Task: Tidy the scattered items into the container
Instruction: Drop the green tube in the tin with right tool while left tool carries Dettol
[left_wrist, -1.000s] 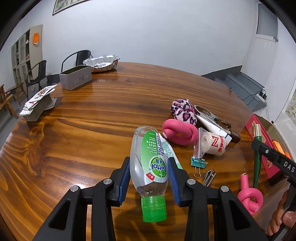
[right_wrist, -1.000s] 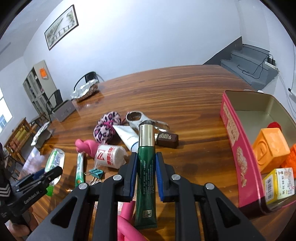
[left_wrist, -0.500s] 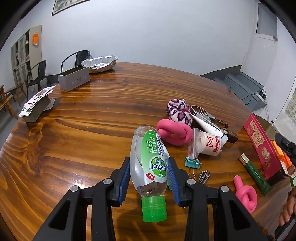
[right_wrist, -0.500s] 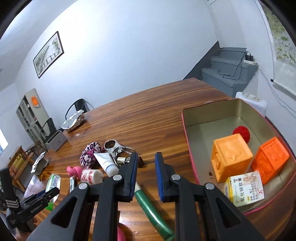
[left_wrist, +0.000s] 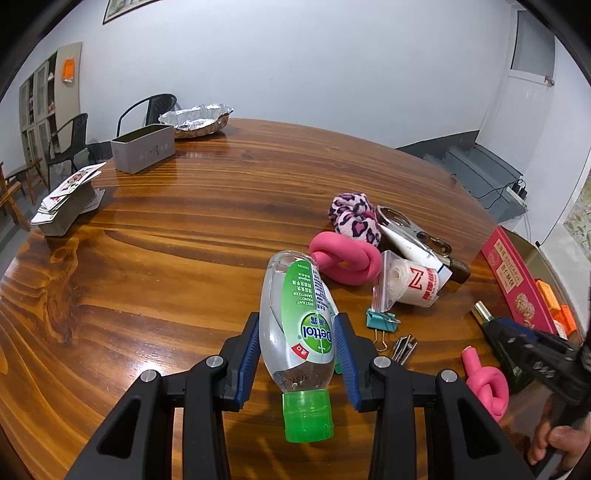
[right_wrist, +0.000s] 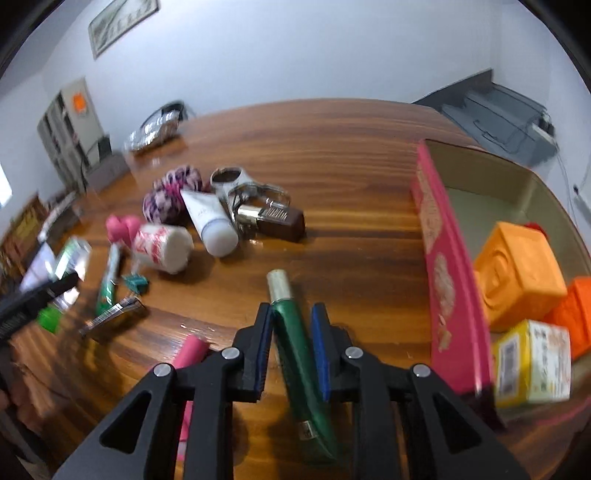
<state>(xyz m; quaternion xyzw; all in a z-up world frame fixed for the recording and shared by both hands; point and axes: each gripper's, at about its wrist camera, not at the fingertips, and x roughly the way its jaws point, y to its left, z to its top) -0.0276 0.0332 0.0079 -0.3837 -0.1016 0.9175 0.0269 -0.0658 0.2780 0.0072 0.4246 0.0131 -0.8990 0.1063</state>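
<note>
Your left tool (left_wrist: 297, 354) clamped sanitizer bottle (left_wrist: 295, 325), cap toward you. Your right tool (right_wrist: 291, 350) stood apart around green tube (right_wrist: 299, 354) lying on worktop (right_wrist: 332, 155). Pink tin (right_wrist: 443, 266) sat right, nearer your right hand.

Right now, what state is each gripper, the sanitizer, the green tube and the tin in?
left gripper: shut on the sanitizer bottle.
sanitizer bottle: capped, clamped.
right gripper: straddling the green tube; grip unclear.
green tube: capped, tilted between the fingers.
pink tin: open, holding orange blocks and a yellow box.
</note>
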